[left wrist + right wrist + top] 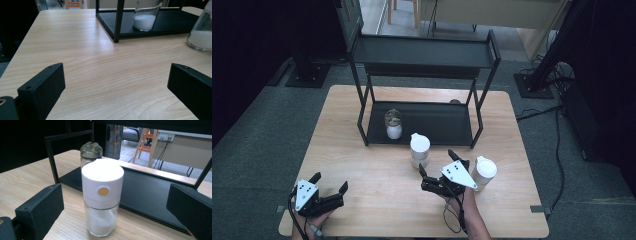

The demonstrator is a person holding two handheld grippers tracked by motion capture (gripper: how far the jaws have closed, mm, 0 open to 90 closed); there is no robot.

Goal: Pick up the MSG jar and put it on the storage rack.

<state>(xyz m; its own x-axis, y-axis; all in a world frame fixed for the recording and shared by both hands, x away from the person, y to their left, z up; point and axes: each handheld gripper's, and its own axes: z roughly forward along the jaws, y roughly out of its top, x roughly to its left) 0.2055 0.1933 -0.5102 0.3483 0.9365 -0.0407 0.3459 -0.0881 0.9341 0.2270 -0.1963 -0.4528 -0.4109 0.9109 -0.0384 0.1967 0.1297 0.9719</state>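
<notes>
A glass shaker with a white lid (420, 149) stands on the table just in front of the black rack (422, 131). My right gripper (436, 161) is open right behind it. In the right gripper view this shaker (102, 197) stands between and a little beyond the two spread jaws, with white grains in its lower half. A second white-lidded shaker (484, 171) stands at the right, beside my right hand. A jar with a clear lid (393, 125) sits on the rack's lower shelf. My left gripper (330, 181) is open and empty near the front left corner.
The two-tier black rack has thin legs (118, 21) and an upper shelf (422, 52) over the lower one. The table's front edge (412, 235) lies close under both hands. Bare wood (105, 65) stretches ahead of the left gripper.
</notes>
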